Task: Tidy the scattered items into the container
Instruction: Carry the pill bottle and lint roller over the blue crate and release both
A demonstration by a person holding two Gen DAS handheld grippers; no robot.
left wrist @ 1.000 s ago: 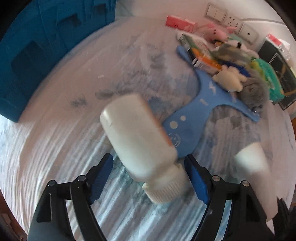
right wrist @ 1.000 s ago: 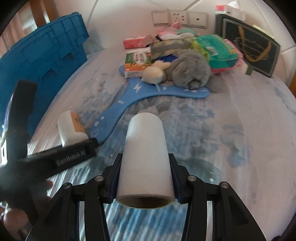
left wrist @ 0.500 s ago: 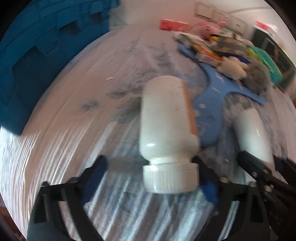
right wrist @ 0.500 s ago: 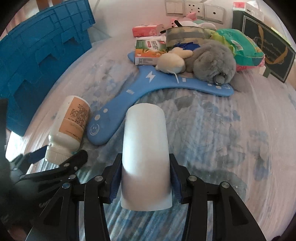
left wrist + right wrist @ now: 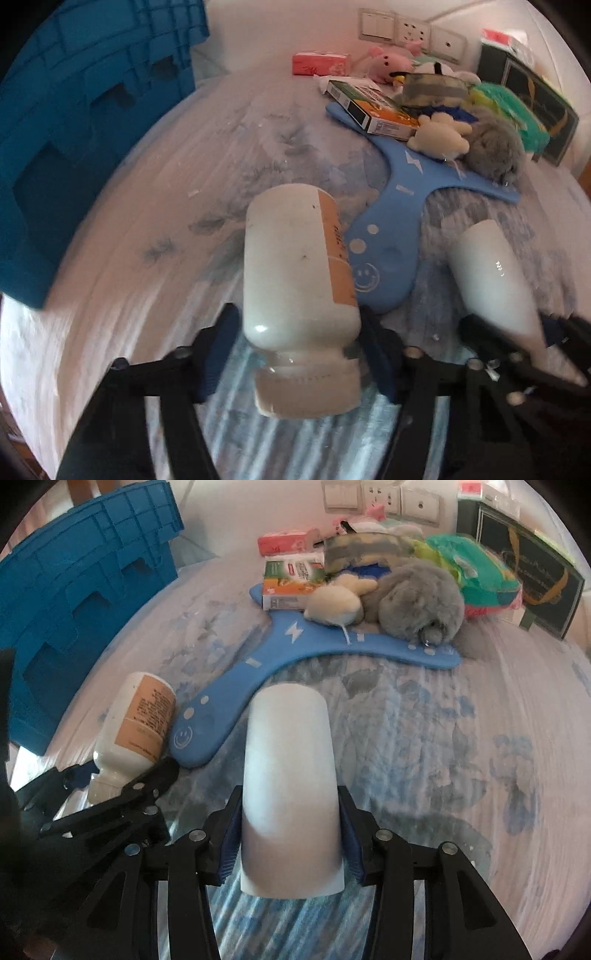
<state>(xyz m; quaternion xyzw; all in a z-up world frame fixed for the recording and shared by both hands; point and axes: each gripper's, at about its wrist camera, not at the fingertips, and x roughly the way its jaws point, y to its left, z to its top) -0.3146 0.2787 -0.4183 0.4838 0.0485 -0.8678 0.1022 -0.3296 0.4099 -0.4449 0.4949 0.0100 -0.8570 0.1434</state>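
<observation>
Bottle (image 5: 299, 280) clamped in left gripper (image 5: 295, 350), roll (image 5: 290, 794) in right gripper (image 5: 290, 845); crate (image 5: 74, 590) upper left, toy pile (image 5: 417, 598) untouched.

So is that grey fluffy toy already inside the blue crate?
No, the grey fluffy toy lies on the blue boomerang, apart from the blue crate.

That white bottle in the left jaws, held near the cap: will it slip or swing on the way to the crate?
The white bottle is probably rigid plastic, so squeezing should not deform it. Its smooth round wall may slip or pivot, since the left gripper grips only near the neck. How full it is cannot be judged, so move gently toward the blue crate.
</observation>
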